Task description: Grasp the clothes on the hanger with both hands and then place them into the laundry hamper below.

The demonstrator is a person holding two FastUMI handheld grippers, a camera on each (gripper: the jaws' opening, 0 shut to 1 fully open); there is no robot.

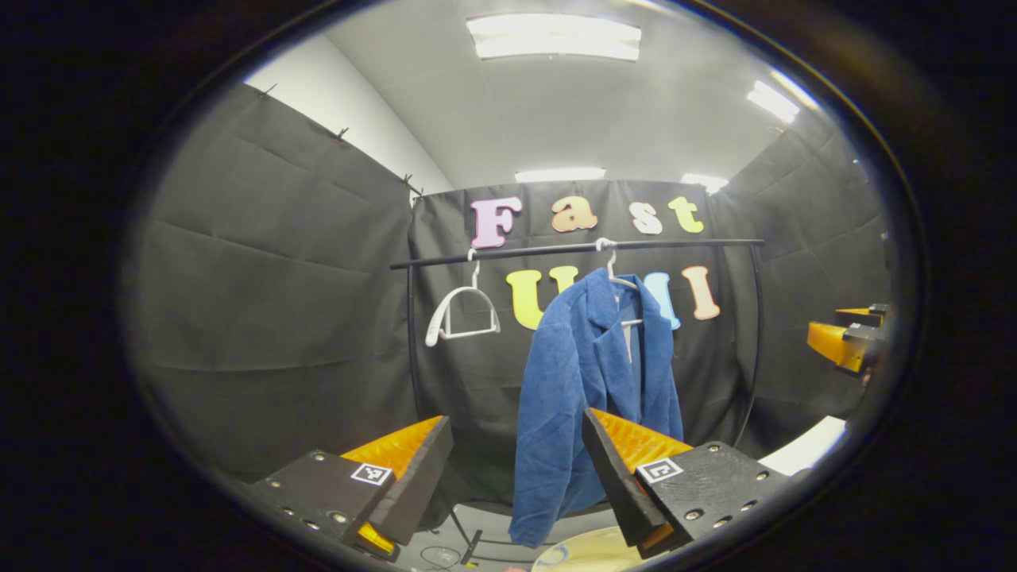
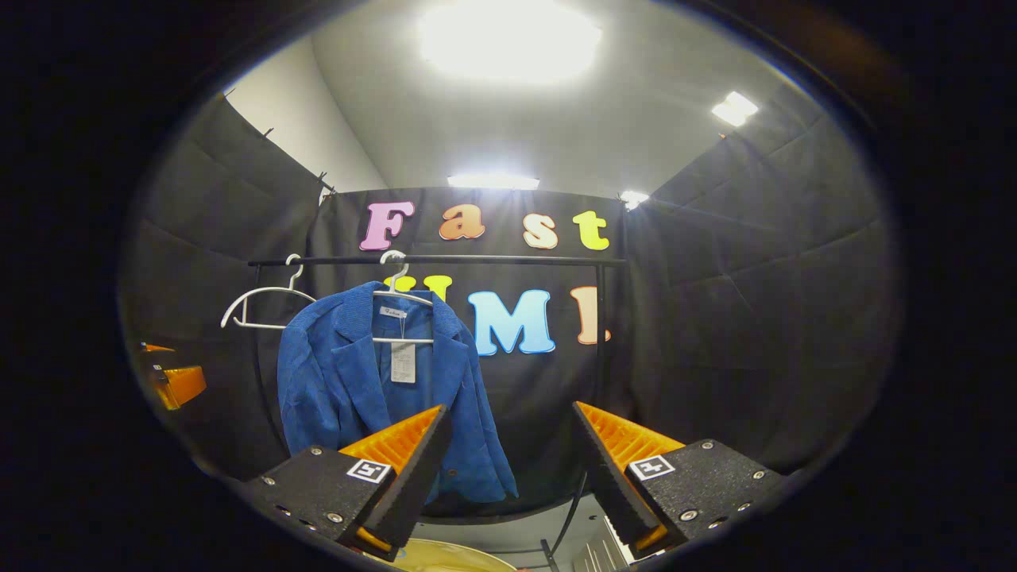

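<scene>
A blue jacket (image 1: pixel 584 381) hangs on a white hanger (image 1: pixel 616 274) from a black rail (image 1: pixel 572 249). My left gripper (image 1: pixel 515 433) is open, well short of the jacket, its right finger overlapping the hem in the left gripper view. In the right gripper view the same jacket (image 2: pixel 357 381) hangs left of centre on its hanger (image 2: pixel 397 290). My right gripper (image 2: pixel 510 421) stands open and holds nothing, off to the jacket's right. The rim of a pale round hamper (image 1: pixel 584 552) shows under the jacket, and again low in the right gripper view (image 2: pixel 453 556).
An empty white hanger (image 1: pixel 463 314) hangs on the rail left of the jacket. The rack's black upright (image 1: pixel 755 334) stands at the right. The other gripper appears at the far right edge (image 1: pixel 846 338) and at the far left edge (image 2: pixel 171 377).
</scene>
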